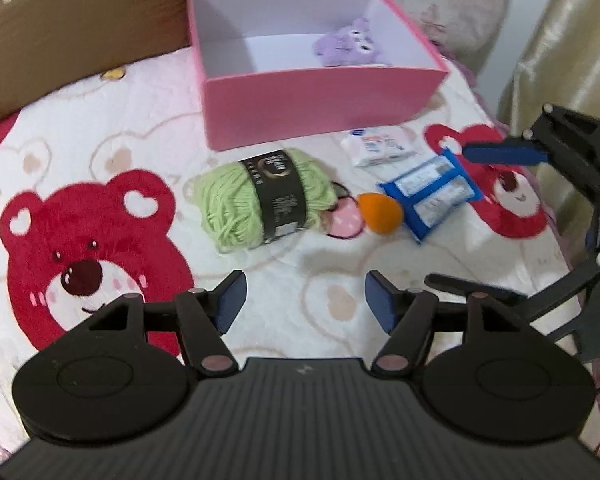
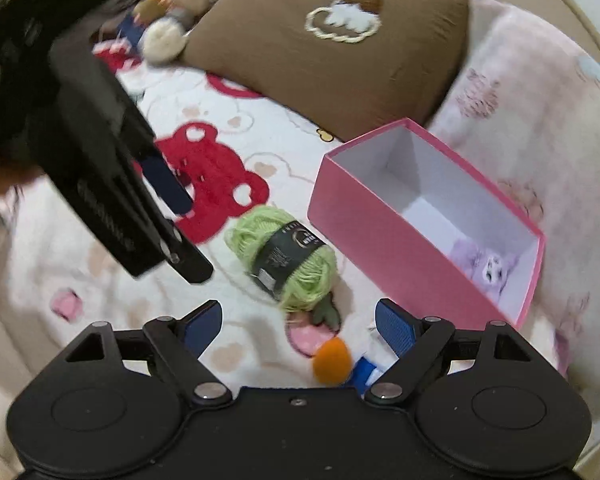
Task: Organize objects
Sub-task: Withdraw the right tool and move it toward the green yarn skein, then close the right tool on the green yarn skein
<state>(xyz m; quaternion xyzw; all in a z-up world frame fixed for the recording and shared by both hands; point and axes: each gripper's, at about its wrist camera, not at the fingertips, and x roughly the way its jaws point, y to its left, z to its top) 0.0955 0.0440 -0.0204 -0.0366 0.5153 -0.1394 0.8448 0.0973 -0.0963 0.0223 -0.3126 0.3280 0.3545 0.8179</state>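
Observation:
A pink box [image 1: 324, 100] stands open on the bear-print blanket with a purple plush toy [image 1: 346, 42] inside. In front of it lie a green yarn skein [image 1: 256, 200], an orange egg-shaped sponge [image 1: 380, 212], a blue packet [image 1: 432, 192] and a white tissue pack [image 1: 380, 146]. My left gripper [image 1: 306, 304] is open and empty, hovering short of the yarn. My right gripper [image 2: 298, 326] is open and empty above the orange sponge [image 2: 332, 360], with the yarn [image 2: 288, 258] and the box [image 2: 396, 240] ahead. It also shows at the right of the left wrist view [image 1: 500, 152].
A brown pillow [image 2: 332, 60] lies behind the box, with plush toys [image 2: 180, 12] beyond it. A pink blanket [image 2: 540, 140] is bunched to the box's right. A curtain [image 1: 560, 40] hangs at the bed's right edge. The left gripper body [image 2: 100, 168] crosses the right wrist view.

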